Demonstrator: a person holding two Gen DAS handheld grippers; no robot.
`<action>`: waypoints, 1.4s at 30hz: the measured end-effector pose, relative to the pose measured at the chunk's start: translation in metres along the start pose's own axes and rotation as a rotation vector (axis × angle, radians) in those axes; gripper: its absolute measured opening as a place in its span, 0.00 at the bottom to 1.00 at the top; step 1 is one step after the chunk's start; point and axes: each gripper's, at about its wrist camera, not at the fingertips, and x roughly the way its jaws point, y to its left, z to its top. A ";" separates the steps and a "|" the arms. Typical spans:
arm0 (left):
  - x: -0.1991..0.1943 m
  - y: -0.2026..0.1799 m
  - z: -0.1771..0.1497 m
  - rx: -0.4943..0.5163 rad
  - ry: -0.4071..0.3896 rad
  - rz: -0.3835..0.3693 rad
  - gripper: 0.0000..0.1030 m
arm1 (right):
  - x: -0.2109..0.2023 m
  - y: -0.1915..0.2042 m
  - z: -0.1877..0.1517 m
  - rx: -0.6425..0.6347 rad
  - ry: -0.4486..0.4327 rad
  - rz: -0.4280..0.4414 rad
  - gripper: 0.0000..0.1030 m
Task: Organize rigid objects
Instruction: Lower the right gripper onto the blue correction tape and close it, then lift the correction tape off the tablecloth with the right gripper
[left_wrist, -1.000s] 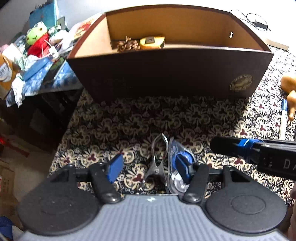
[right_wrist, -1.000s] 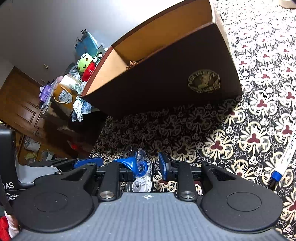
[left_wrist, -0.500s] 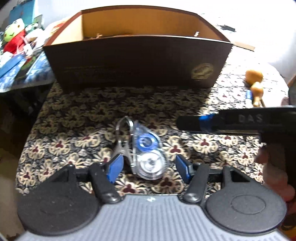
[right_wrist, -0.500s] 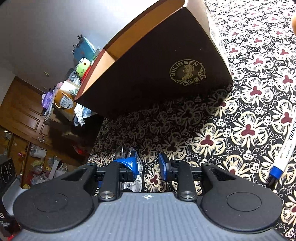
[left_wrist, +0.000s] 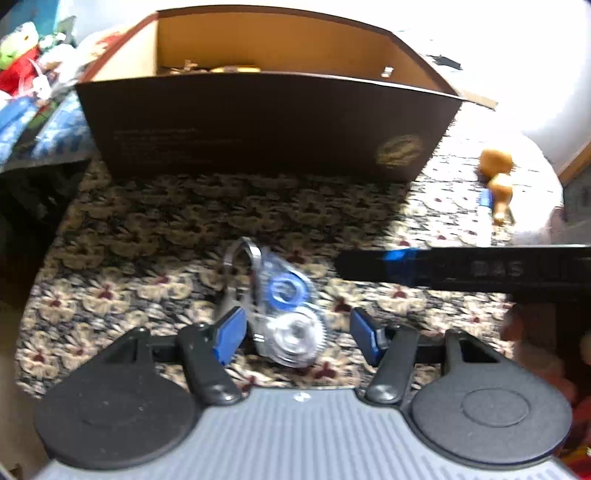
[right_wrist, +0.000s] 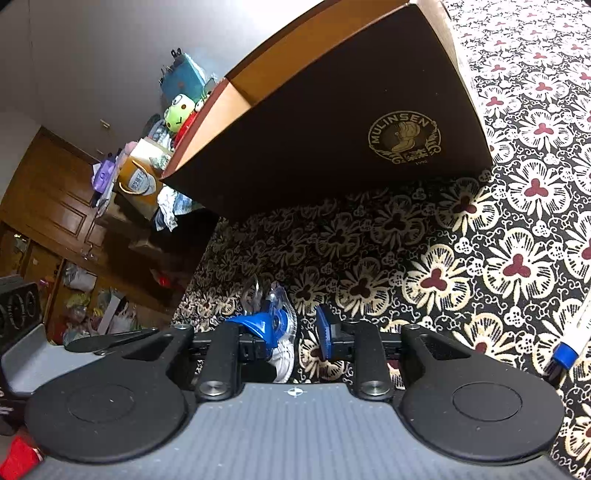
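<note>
- Since prev frame: left gripper (left_wrist: 297, 334) closer to correction tape (left_wrist: 286, 314), fingers spread around it, no contact.
- Right gripper (right_wrist: 295, 334) released, beside tape.
- Metal clip (left_wrist: 236, 271) touching tape; box (left_wrist: 266, 125) behind.

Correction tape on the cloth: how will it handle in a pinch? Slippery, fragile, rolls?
The correction tape has a clear glossy shell, so it is probably rigid, light and somewhat slippery against the pads. It lies flat on its broad side, so it is unlikely to roll. It sits right beside the metal clip, so a push may drag that along.
</note>
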 end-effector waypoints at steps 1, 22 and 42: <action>0.001 -0.003 0.000 0.008 0.005 -0.005 0.59 | 0.000 -0.001 0.000 0.002 0.004 0.000 0.08; 0.027 -0.011 0.008 0.067 0.045 0.021 0.59 | 0.013 -0.001 0.002 0.002 0.055 0.018 0.07; 0.038 -0.040 0.017 0.078 0.030 -0.024 0.44 | -0.012 -0.033 -0.004 0.134 0.042 0.020 0.07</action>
